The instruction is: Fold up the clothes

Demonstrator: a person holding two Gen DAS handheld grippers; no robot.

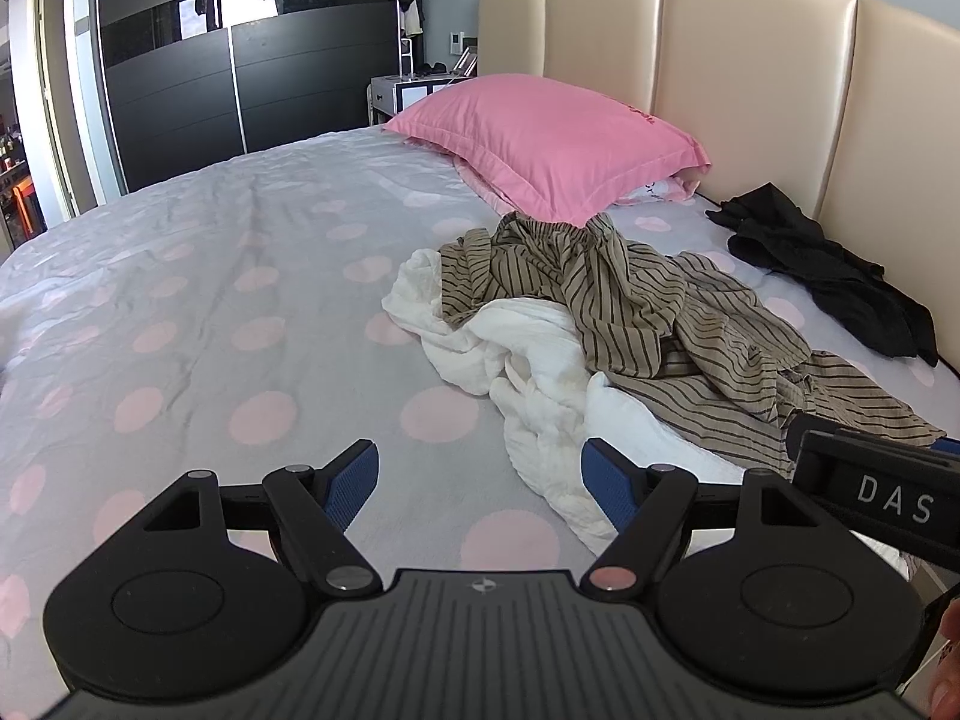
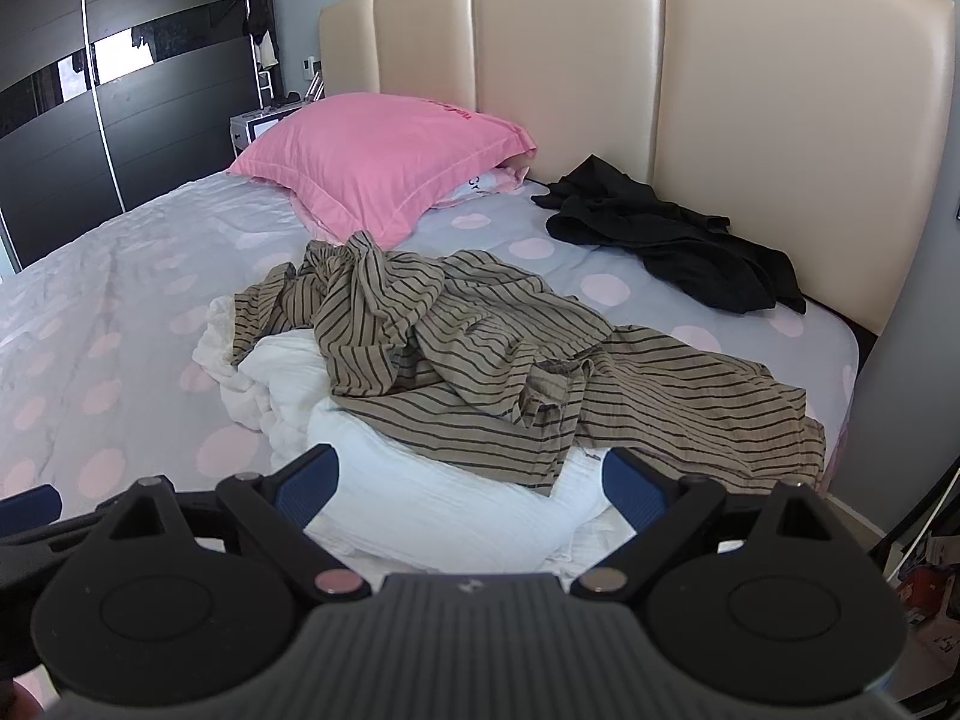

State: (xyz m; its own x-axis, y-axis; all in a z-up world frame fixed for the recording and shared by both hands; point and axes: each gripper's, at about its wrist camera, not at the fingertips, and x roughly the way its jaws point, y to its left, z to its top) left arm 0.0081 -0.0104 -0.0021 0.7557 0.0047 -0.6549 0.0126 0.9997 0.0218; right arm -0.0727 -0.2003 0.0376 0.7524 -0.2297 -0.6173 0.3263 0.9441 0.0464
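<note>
A crumpled tan garment with dark stripes (image 1: 648, 312) (image 2: 480, 360) lies in a heap on the bed, partly over a rumpled white garment (image 1: 540, 372) (image 2: 432, 510). A black garment (image 1: 828, 270) (image 2: 678, 240) lies by the headboard. My left gripper (image 1: 480, 480) is open and empty, low over the sheet just left of the white garment. My right gripper (image 2: 474, 480) is open and empty, hovering over the near end of the white garment. The right gripper's body (image 1: 882, 498) shows at the right edge of the left wrist view.
The bed has a grey sheet with pink dots (image 1: 210, 300) (image 2: 108, 300). A pink pillow (image 1: 540, 138) (image 2: 372, 156) lies behind the heap against a beige padded headboard (image 1: 750, 72) (image 2: 600, 60). Dark wardrobe doors (image 1: 240, 60) stand beyond the bed.
</note>
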